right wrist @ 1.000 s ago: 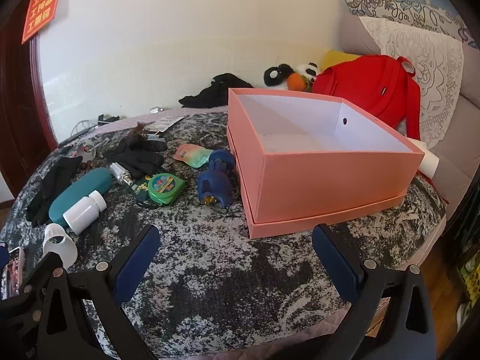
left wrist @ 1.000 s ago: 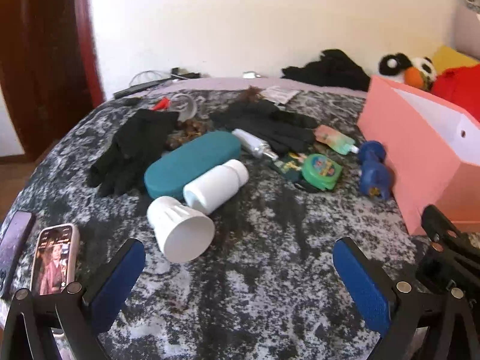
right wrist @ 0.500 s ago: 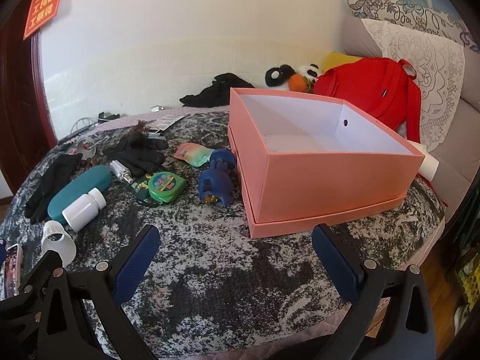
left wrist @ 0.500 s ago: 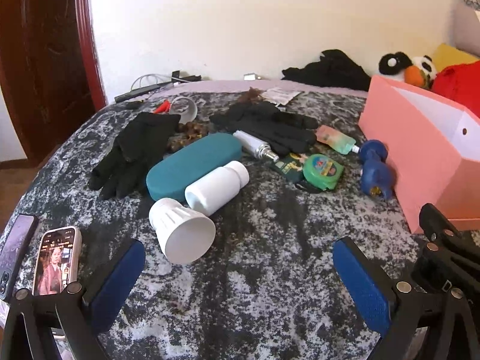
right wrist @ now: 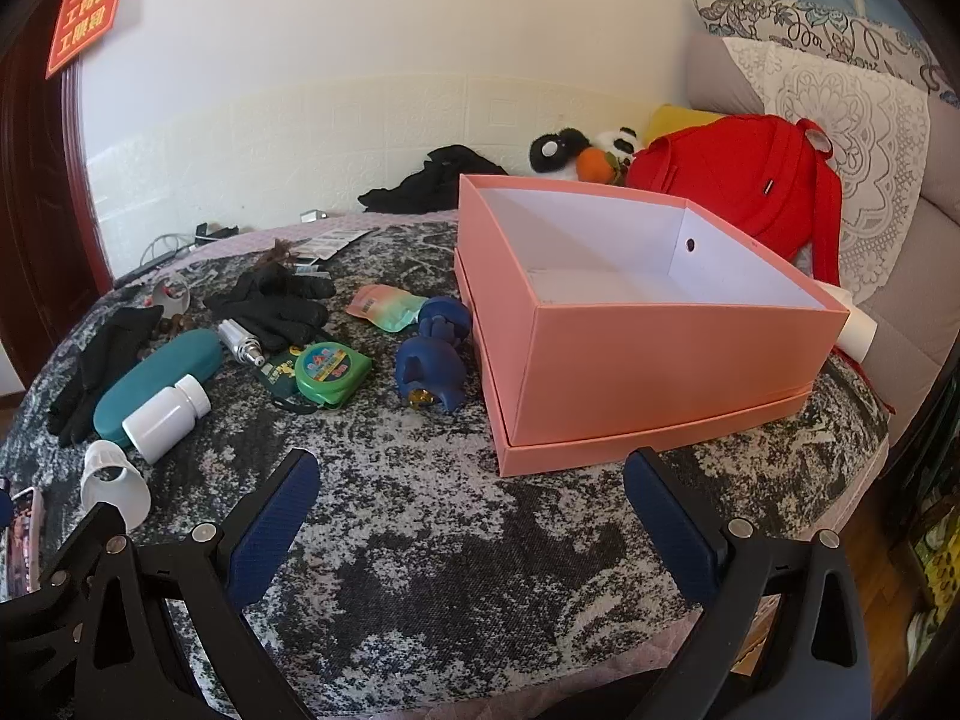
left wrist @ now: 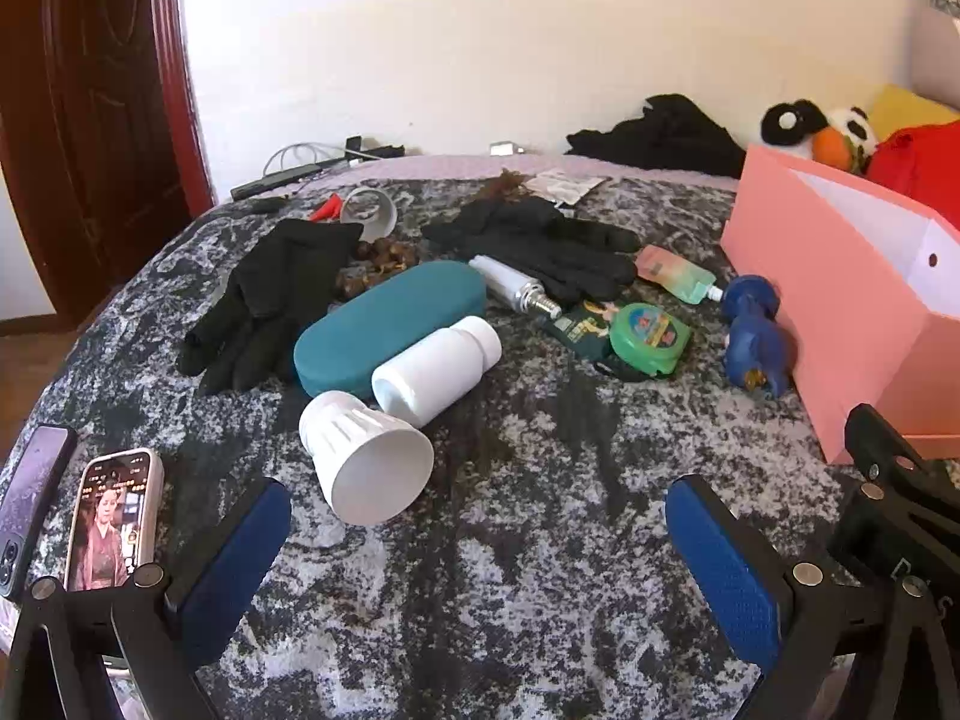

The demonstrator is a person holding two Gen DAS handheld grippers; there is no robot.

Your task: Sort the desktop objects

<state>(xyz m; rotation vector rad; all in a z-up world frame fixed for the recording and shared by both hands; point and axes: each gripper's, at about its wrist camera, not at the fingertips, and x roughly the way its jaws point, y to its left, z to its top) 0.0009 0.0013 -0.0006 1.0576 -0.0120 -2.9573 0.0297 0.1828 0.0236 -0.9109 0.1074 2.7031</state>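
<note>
Loose items lie on a mottled grey cloth: a white cup [left wrist: 366, 462] on its side, a white bottle [left wrist: 435, 369], a teal case [left wrist: 390, 324], black gloves [left wrist: 270, 294], a silver tube [left wrist: 516, 291], a green tape measure [left wrist: 648, 339], a pastel pouch [left wrist: 675, 273] and a blue toy [left wrist: 753, 345]. An empty pink box [right wrist: 636, 324] stands to their right. My left gripper [left wrist: 477, 558] is open, just short of the cup. My right gripper [right wrist: 471, 522] is open before the box's near corner, holding nothing.
Two phones [left wrist: 111, 519] lie at the cloth's left edge beside my left finger. A red backpack [right wrist: 744, 186], plush toys [right wrist: 576, 153] and black clothing [right wrist: 435, 180] sit behind the box. Cables [left wrist: 312, 159] lie at the far edge. A dark door [left wrist: 90, 108] stands left.
Both views have drawn back and risen very slightly; the objects sit a little lower in frame. Nothing on the cloth has moved, and both grippers stay open.
</note>
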